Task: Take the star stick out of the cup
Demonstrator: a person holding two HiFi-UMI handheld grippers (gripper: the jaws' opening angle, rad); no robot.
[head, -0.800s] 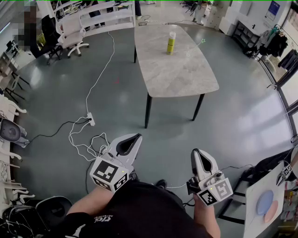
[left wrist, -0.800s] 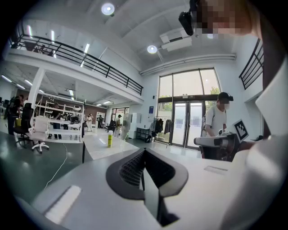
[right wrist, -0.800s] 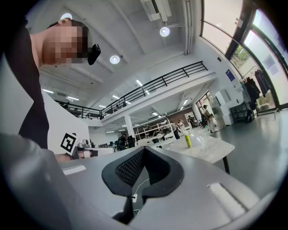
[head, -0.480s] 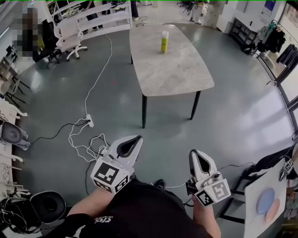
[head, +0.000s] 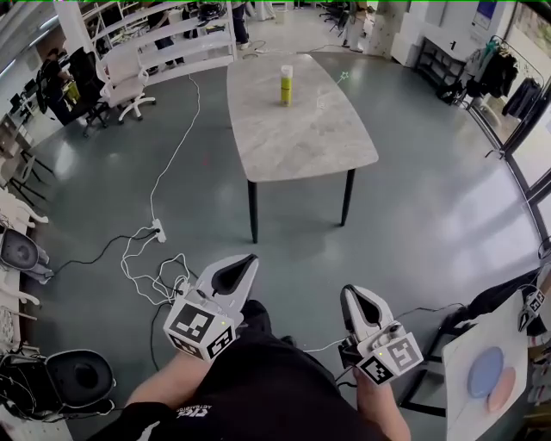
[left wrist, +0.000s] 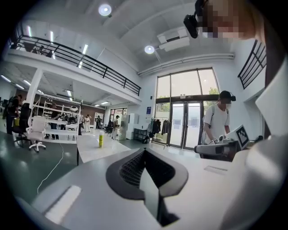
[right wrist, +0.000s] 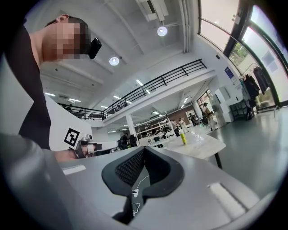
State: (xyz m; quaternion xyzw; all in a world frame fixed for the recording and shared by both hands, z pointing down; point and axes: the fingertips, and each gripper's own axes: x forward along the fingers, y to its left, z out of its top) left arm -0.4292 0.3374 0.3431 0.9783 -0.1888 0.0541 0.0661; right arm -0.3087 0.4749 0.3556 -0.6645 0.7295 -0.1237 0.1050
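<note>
Bright ceiling lamps and daylight; fisheye edges warp, background perhaps soft.

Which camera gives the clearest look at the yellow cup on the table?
The head view: the yellow cup stands whole and upright near the far end of the table, seen from above. Both gripper views show it only as a tiny, distant sliver on that table.

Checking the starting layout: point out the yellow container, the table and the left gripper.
yellow container (head: pixel 287 84), head view, middle of its side.
table (head: pixel 301 142), head view, bare part of its top.
left gripper (head: pixel 250 259), head view, at its tip.
</note>
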